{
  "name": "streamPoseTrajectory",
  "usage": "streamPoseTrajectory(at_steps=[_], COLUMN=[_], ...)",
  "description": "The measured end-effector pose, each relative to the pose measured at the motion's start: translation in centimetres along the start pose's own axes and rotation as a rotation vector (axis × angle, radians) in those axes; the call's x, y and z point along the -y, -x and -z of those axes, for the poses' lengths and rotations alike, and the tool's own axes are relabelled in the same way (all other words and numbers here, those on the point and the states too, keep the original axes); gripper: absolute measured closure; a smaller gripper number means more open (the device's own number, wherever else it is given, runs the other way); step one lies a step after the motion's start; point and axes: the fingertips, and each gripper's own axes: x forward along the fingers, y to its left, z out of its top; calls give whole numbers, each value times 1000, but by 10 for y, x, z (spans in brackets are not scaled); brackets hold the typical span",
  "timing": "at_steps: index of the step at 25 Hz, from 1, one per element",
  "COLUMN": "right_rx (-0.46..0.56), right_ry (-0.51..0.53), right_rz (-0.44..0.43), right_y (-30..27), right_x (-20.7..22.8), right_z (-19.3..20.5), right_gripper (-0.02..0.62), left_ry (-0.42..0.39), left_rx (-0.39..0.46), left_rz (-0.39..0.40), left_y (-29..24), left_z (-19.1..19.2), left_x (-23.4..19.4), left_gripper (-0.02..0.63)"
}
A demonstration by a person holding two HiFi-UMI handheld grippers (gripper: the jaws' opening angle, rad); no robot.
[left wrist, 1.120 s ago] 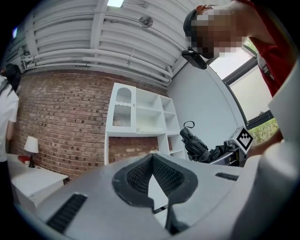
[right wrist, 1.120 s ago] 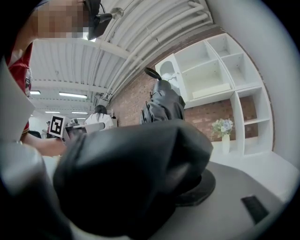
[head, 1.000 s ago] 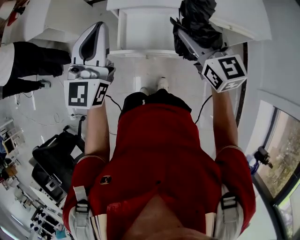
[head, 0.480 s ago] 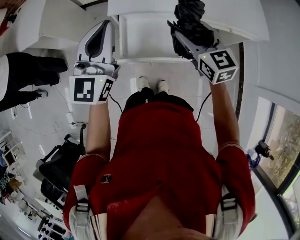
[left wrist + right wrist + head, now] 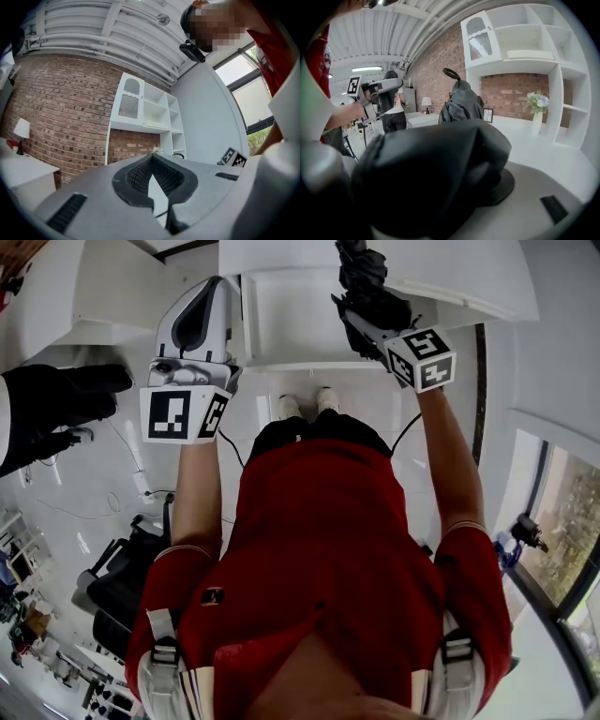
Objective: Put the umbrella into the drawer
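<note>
**Now the umbrella is up by the drawer**

The right claw [image 5: 364,310] is clamped tight on the black umbrella [image 5: 361,273], so it cannot slip. The umbrella runs long-ways straight out past the claw's tips, away from the person, with its loop end farthest out. The open white drawer [image 5: 291,329] lies just beside and below that claw, ready for it. The left claw [image 5: 216,284] is closed on nothing and held off to the side, likely to keep clear.
</note>
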Motion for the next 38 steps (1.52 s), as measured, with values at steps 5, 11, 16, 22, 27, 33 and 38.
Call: streamPoseTrajectory(at_steps=[5,11,16,22,27,33,38], right_rx=[-83,-169,-238,-347,-451,-558,-644], right_ry=[28,69,127,163,178,109,44], right_rz=[-33,-95,-169,-232,-273,-257,-230], right_y=[-22,-38,-60,-81,-98,-117,-131], right_x=[4,6,-8,-13,-19,-15,-8], right_z=[23,52,72,102,129,157,180], right_gripper=[311,311,311,311,311,311,311], left_ry=[3,5,7,-5,-14,-15,-11], left_rx=[-13,-29,-52,-71,-81,-98,-118], left_rz=[-25,-42,-57,-87,-116,-136,-149], left_y=[-7,-20,-23,-23,-17,-12,-10], left_z=[2,8,18,19,19,24,33], left_x=[-6,-1,-5,-8,-18,-30,-40], left_gripper=[600,600,600,600,600,600,600])
